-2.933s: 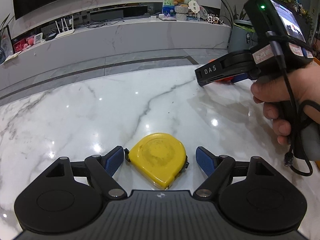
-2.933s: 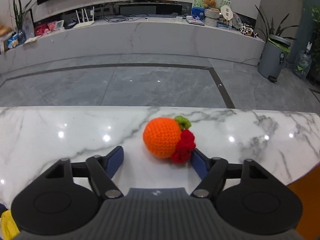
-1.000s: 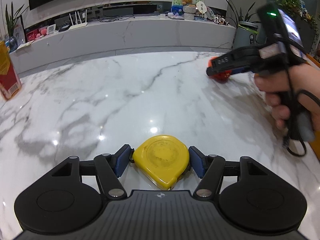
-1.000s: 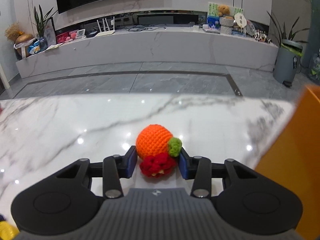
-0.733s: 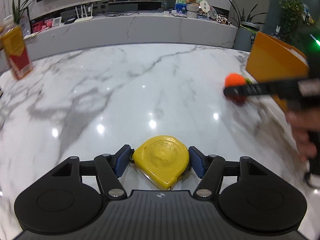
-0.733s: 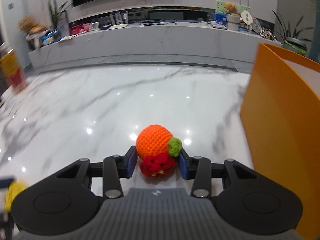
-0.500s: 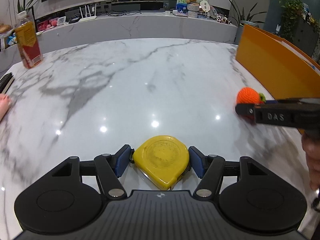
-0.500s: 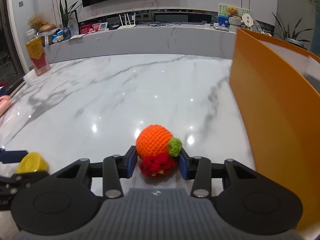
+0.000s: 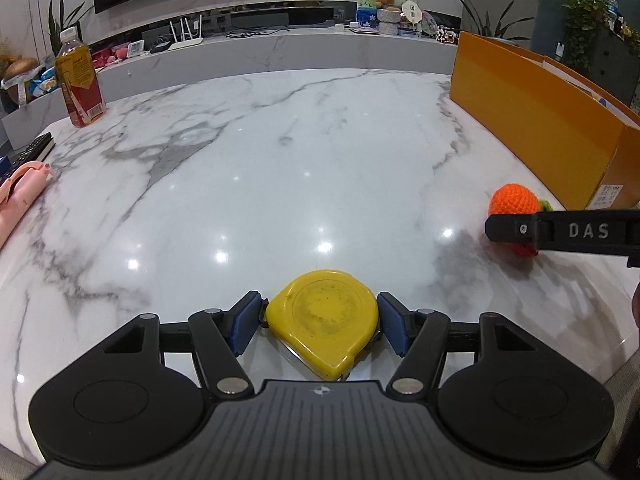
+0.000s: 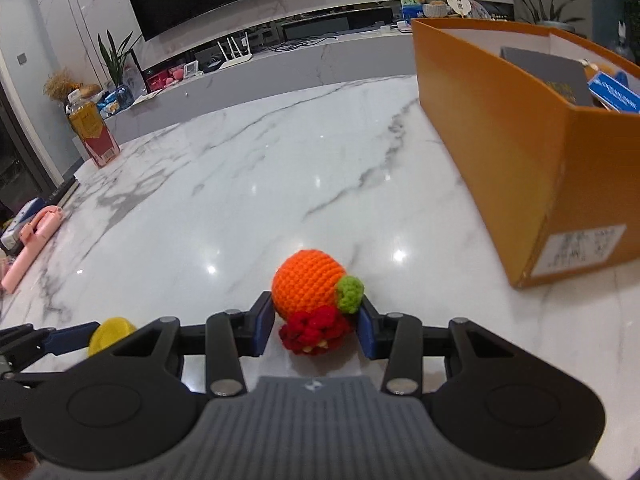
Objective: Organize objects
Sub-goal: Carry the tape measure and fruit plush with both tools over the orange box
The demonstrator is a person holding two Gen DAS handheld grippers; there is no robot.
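Marble table (image 9: 280, 152) with orange box (image 10: 520, 152) at far right: left gripper (image 9: 319, 326) pinches yellow tape measure (image 9: 322, 326), right gripper (image 10: 316, 326) clamps crocheted orange (image 10: 308, 286) near box.

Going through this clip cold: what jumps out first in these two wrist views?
The bright colours on the white marble table: the left gripper is clamped on a yellow tape measure, and the right gripper is clamped on an orange crocheted fruit with a red and green trim. Next is the big open orange box on the table's right side, with a few items already inside.
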